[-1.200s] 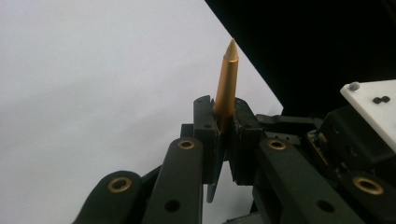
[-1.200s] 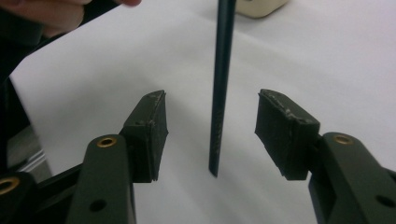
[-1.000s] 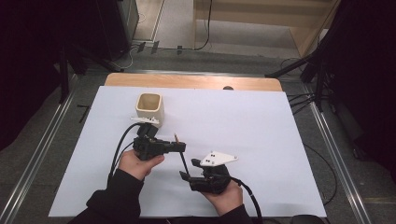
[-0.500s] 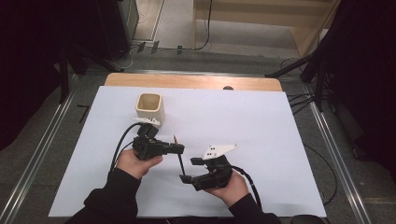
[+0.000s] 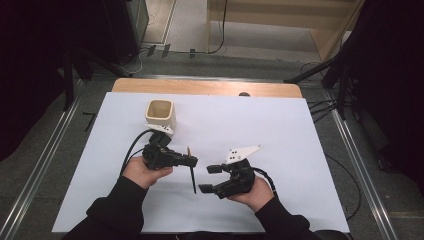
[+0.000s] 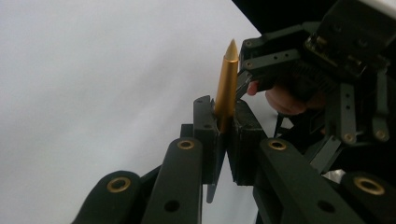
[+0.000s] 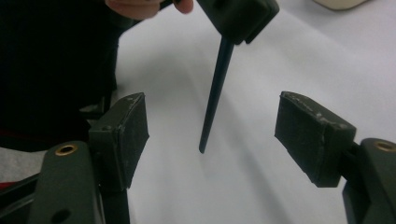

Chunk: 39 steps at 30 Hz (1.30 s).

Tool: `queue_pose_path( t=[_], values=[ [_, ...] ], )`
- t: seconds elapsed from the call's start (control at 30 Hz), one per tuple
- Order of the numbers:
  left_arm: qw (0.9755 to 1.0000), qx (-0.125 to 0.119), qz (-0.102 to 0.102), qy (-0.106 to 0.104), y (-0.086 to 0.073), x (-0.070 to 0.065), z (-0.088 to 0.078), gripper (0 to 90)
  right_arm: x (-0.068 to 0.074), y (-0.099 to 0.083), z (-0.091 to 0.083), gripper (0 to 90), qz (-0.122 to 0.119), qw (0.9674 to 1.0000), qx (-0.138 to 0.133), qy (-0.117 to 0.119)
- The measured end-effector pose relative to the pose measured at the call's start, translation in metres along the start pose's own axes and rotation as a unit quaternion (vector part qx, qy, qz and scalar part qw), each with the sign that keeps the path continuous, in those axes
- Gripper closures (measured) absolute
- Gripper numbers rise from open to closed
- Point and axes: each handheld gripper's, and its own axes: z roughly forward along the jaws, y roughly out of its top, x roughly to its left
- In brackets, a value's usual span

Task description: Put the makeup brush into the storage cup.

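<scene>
High view, bottom of the frame: two dark-sleeved forearms come in, each hand holding a tool over the white sheet-covered surface (image 5: 300,150). At lower centre-right the right tongs (image 5: 209,178) stand spread with nothing between the pads; the jaws have just been opening. A grey three-cornered plate sits on top of this tool. Just left of them, at the centre of the frame, the left tongs (image 5: 194,161) are pressed together on a slim pen with a dark lower shaft and a gold pointed end (image 5: 192,175), which hangs tip-down toward the surface, slightly slanted. Right gripper view: the pen's dark shaft (image 7: 214,102) comes down from the top of the frame between the two spread black pads (image 7: 310,135) without touching either, its lower tip free above the white surface. Left gripper view: the gold pointed end (image 6: 227,79) rises upright out of the closed tongs (image 6: 224,130) at centre frame, with the right tool just behind at upper right. Farther up in the high view, upper left of centre, a cream square-mouthed cup (image 5: 160,116) stands upright on the surface, apart from the pen, and beyond it a strip of bare wooden tabletop (image 5: 200,87) shows at the far edge.
</scene>
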Motion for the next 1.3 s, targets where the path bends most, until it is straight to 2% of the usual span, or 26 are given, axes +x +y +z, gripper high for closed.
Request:
queue_pose_path(
  t=[0.1,0.3,0.5,0.87,1.0,1.1,1.3],
  values=[
    [0.9999,0.009,0.008,-0.004,0.001,-0.001,0.001,83.6,0.0,-0.001,0.0,27.2,0.003,0.9999,-0.005,0.012],
    [0.9993,0.019,0.028,-0.018,0.0,-0.005,0.003,83.4,0.001,-0.002,0.003,27.7,0.005,0.9999,-0.004,0.014],
    [0.9979,0.03,0.044,-0.037,0.002,-0.008,0.006,83.4,0.002,-0.002,0.006,31.3,0.014,0.9993,-0.02,0.029],
    [0.9965,0.022,0.052,-0.061,0.004,-0.009,0.007,83.3,0.002,-0.002,0.011,40.7,0.026,0.9988,-0.025,0.034],
    [0.996,0.02,0.057,-0.066,0.004,-0.011,0.007,83.3,0.002,-0.002,0.013,50.2,0.027,0.9988,-0.022,0.034],
    [0.9957,0.019,0.059,-0.07,0.005,-0.013,0.007,83.3,0.001,-0.002,0.016,58.3,0.045,0.9979,-0.018,0.043],
    [0.9956,0.011,0.061,-0.071,0.004,-0.015,0.007,83.3,0.003,-0.003,0.019,77.4,0.046,0.998,-0.016,0.042]
  ],
)
